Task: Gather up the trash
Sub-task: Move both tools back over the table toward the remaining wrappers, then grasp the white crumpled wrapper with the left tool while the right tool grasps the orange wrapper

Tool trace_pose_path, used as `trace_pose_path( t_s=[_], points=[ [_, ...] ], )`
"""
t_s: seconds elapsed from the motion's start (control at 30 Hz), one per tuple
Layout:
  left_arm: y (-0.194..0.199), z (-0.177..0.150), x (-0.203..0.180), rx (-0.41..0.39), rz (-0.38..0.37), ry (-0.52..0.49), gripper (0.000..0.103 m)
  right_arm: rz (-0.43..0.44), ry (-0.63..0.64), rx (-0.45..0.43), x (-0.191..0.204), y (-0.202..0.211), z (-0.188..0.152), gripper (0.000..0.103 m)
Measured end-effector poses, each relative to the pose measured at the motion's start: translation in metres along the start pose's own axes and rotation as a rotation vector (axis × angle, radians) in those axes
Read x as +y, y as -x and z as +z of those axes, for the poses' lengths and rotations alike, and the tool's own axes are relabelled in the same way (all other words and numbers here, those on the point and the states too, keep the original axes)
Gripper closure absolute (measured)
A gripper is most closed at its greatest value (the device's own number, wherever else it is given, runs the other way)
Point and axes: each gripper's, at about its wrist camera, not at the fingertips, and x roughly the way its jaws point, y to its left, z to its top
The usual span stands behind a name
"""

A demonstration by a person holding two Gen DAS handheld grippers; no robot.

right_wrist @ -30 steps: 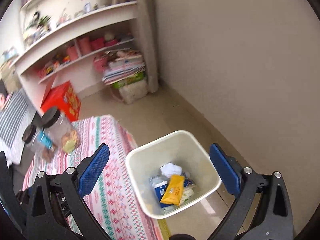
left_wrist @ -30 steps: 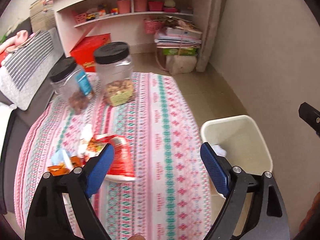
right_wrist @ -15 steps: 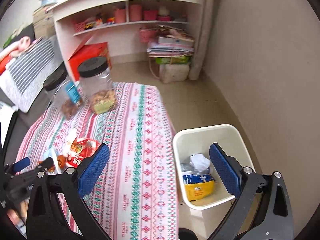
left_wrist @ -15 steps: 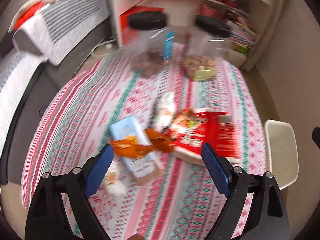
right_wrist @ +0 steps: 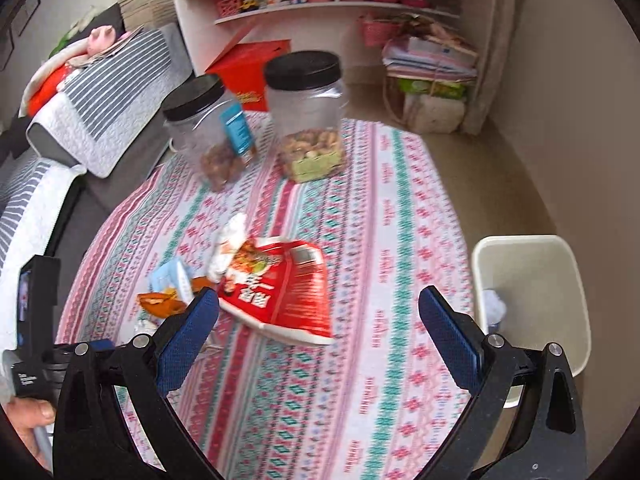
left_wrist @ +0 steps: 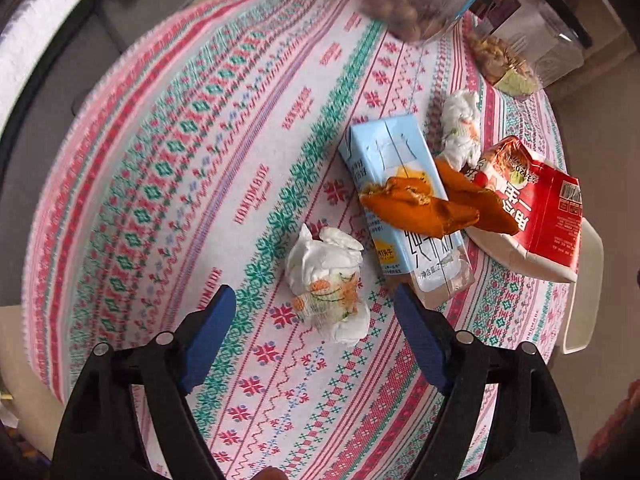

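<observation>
My left gripper (left_wrist: 316,312) is open, low over the table, with a crumpled white tissue (left_wrist: 328,284) just ahead between its fingers. Beyond lie a light-blue milk carton (left_wrist: 404,204), orange peel (left_wrist: 436,204), a second tissue (left_wrist: 460,128) and a red snack box (left_wrist: 536,208). My right gripper (right_wrist: 318,320) is open and empty above the table; the red snack box (right_wrist: 280,288) lies just ahead of it. The white trash bin (right_wrist: 532,304) stands on the floor at the table's right edge.
Two clear jars with black lids (right_wrist: 308,116) (right_wrist: 204,128) stand at the far end of the patterned tablecloth (right_wrist: 304,400). A sofa with striped cushions (right_wrist: 100,92) is on the left. Shelves (right_wrist: 332,0) and a red box (right_wrist: 252,68) are behind.
My left gripper has swung left from near the bin and dropped close over the trash pile. My right gripper has turned from over the bin toward the table.
</observation>
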Motion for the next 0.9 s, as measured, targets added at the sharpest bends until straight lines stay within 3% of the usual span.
trace_pose_path(
  t_s=[0.1, 0.23, 0.27, 0.3, 0.33, 0.53, 0.73, 0.9],
  points=[
    [-0.009, 0.002, -0.001, 0.002, 0.004, -0.004, 0.031, 0.015, -0.006, 0.027, 0.008, -0.011, -0.001, 0.007],
    [-0.023, 0.004, 0.000, 0.033, 0.007, 0.000, 0.045, 0.057, -0.021, 0.059, 0.014, -0.022, 0.001, 0.007],
    [-0.021, 0.003, -0.001, 0.024, 0.005, -0.010, 0.051, 0.064, -0.015, 0.061, 0.016, -0.023, 0.001, 0.007],
    [-0.020, 0.004, -0.003, 0.022, -0.014, -0.021, 0.067, 0.071, -0.002, 0.058, 0.020, -0.024, 0.002, 0.007],
    [-0.018, 0.003, -0.004, 0.030, -0.042, -0.025, 0.069, 0.076, 0.016, 0.051, 0.023, -0.025, 0.002, 0.007],
    [0.012, -0.003, 0.021, -0.003, -0.062, 0.019, 0.070, 0.092, 0.243, 0.005, 0.068, -0.024, -0.006, 0.007],
    [0.068, 0.003, 0.063, -0.150, -0.068, 0.111, 0.070, 0.136, 0.540, -0.068, 0.125, -0.030, -0.026, 0.007],
    [0.092, 0.008, 0.070, -0.202, -0.123, 0.141, 0.069, 0.173, 0.643, -0.047, 0.155, -0.046, -0.038, 0.011]
  ],
)
